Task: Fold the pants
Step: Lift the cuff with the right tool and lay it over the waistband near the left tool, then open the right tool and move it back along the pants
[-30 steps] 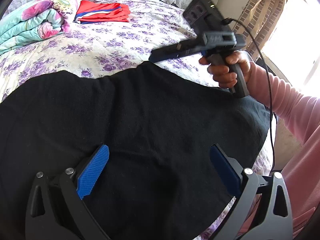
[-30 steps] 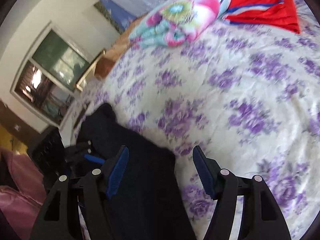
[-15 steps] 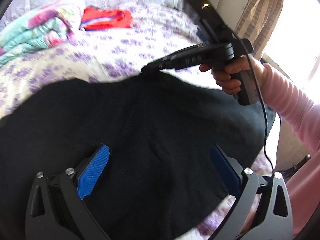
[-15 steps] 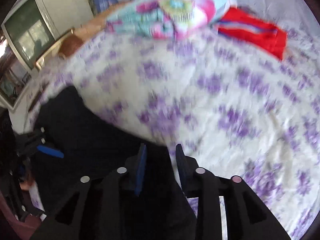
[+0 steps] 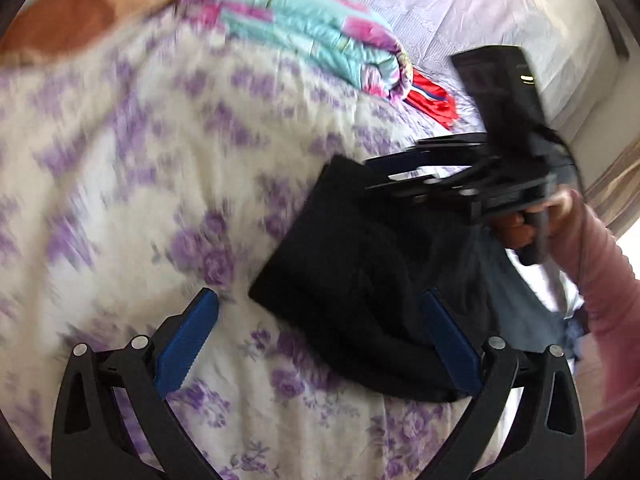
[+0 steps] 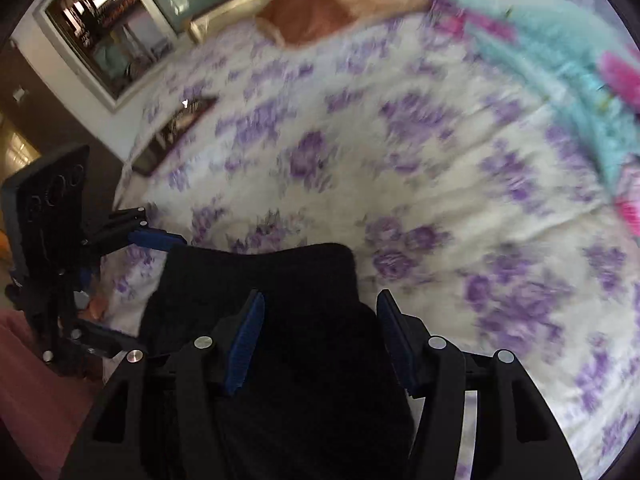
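The black pants [image 5: 360, 264] lie bunched in a folded heap on the floral bedspread, also in the right wrist view [image 6: 280, 280]. My left gripper [image 5: 320, 340] is open and empty, its right finger over the pants' near edge. My right gripper [image 6: 320, 336] is open above the pants, with the fabric lying between and under its fingers. In the left wrist view the right gripper [image 5: 384, 172] sits at the far corner of the pants. In the right wrist view the left gripper [image 6: 132, 276] is at the left, open.
A folded teal and pink quilt [image 5: 320, 28] and a red garment [image 5: 432, 100] lie at the far side of the bed. A brown pillow [image 6: 308, 12] and a window [image 6: 132, 16] are beyond. The bed edge is on the right [image 5: 560, 320].
The pants went from spread wide to a smaller folded heap. My right gripper shut on the far edge, carried it over and has opened. My left gripper swung left, off the cloth.
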`<state>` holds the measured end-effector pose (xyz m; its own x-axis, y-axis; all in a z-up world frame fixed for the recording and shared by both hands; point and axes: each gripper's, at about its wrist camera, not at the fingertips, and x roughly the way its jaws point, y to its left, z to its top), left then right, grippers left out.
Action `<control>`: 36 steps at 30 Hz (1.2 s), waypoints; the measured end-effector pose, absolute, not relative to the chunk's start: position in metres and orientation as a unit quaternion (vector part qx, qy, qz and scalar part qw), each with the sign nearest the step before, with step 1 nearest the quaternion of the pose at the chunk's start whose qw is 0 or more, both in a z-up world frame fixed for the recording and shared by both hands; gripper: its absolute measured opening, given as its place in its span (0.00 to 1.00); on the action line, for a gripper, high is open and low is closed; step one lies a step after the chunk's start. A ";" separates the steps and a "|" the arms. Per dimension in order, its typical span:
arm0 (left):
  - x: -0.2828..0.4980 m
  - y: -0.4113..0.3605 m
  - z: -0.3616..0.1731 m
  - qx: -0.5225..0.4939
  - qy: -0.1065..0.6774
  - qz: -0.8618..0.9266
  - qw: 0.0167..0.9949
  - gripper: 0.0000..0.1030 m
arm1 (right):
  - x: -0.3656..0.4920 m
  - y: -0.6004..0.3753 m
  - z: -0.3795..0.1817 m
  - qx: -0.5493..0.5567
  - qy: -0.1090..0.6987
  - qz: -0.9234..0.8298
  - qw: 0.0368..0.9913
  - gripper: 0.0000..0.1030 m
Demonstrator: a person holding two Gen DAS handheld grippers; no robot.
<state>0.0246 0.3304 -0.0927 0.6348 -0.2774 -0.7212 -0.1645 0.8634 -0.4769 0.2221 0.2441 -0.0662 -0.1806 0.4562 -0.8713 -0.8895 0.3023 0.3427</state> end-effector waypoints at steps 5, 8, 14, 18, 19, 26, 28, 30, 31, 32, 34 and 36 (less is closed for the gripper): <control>0.039 0.320 -0.094 -0.238 0.422 -0.073 0.872 0.96 | 0.233 0.237 -0.064 -0.143 0.555 0.547 0.610 0.23; 0.047 0.321 -0.086 -0.237 0.392 -0.097 0.884 0.89 | 0.216 0.230 -0.033 -0.128 0.489 0.565 0.652 0.22; 0.017 0.330 -0.055 -0.201 0.322 -0.068 0.923 0.73 | 0.212 0.234 0.000 -0.070 0.395 0.586 0.704 0.19; 0.008 0.339 -0.069 -0.201 0.353 -0.007 0.914 0.74 | 0.224 0.271 -0.055 -0.124 0.447 0.510 0.724 0.28; 0.004 0.341 -0.070 -0.201 0.358 0.009 0.912 0.74 | 0.226 0.272 -0.062 -0.131 0.450 0.494 0.732 0.33; 0.007 0.299 -0.019 -0.137 0.293 -0.060 0.944 0.89 | 0.167 0.176 0.027 -0.024 0.335 0.424 0.841 0.97; 0.023 0.269 -0.015 -0.117 0.295 -0.119 0.941 0.90 | 0.137 0.133 0.032 -0.004 0.316 0.372 0.873 0.97; 0.041 0.241 -0.022 -0.109 0.316 -0.165 0.928 0.91 | 0.120 0.100 0.018 0.010 0.327 0.337 0.883 0.97; 0.057 0.231 -0.033 -0.109 0.342 -0.173 0.917 0.92 | 0.113 0.081 0.006 0.024 0.342 0.318 0.884 0.97; 0.068 0.224 -0.045 -0.113 0.371 -0.169 0.906 0.91 | 0.108 0.065 -0.007 0.037 0.362 0.306 0.880 0.97; 0.095 0.221 -0.082 -0.136 0.451 -0.150 0.869 0.91 | 0.100 0.025 -0.041 0.063 0.409 0.261 0.872 0.96; 0.094 0.217 -0.094 -0.115 0.457 -0.141 0.870 0.91 | 0.095 -0.017 -0.070 0.067 0.450 0.192 0.870 0.96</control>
